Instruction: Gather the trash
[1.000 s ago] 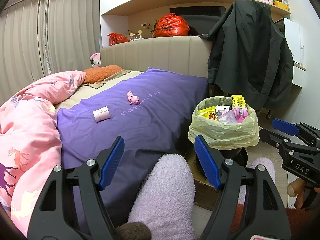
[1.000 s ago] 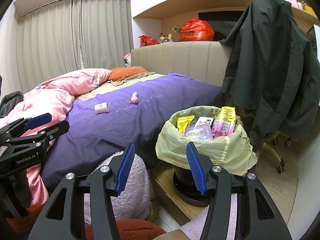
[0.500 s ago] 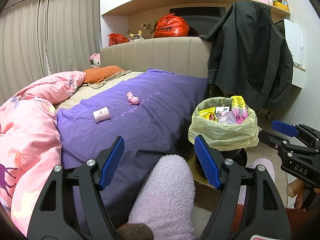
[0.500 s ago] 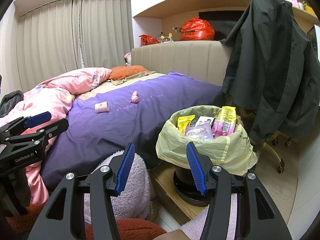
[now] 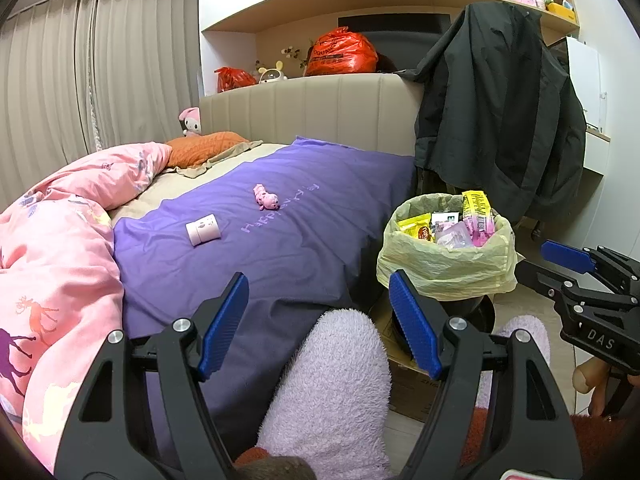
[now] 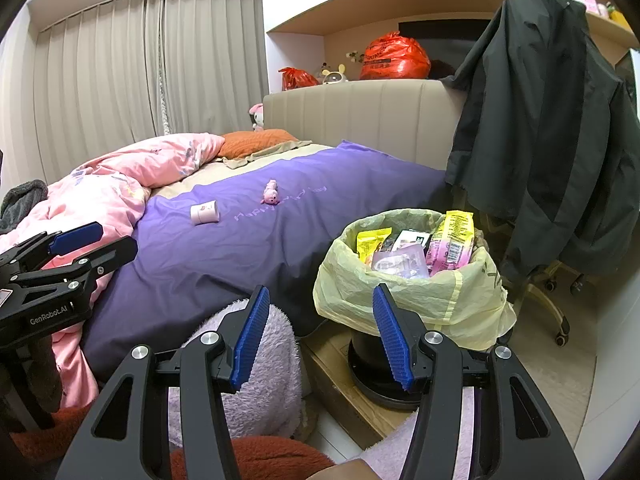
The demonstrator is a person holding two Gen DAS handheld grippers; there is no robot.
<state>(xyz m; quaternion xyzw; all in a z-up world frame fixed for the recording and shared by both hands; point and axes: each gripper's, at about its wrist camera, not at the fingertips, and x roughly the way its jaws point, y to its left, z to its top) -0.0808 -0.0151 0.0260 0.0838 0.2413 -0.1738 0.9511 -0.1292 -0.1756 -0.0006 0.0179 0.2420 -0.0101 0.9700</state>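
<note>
A bin lined with a pale yellow bag (image 5: 444,264) (image 6: 412,300) stands on the floor beside the bed, stuffed with snack wrappers (image 5: 472,216) (image 6: 450,240). On the purple cover (image 5: 280,240) lie a small white and pink cylinder (image 5: 203,230) (image 6: 205,213) and a pink toy-like piece (image 5: 265,197) (image 6: 270,192). My left gripper (image 5: 318,320) is open and empty, low over the bed's near edge. Just in front of the bin, my right gripper (image 6: 316,328) also hangs open with nothing between its fingers.
A pink duvet (image 5: 52,260) is bunched on the left of the bed. A dark jacket (image 5: 504,120) hangs over a wheeled chair behind the bin. A person's fuzzy lilac legs (image 5: 332,392) fill the foreground. Red bags (image 5: 340,52) sit on the headboard ledge.
</note>
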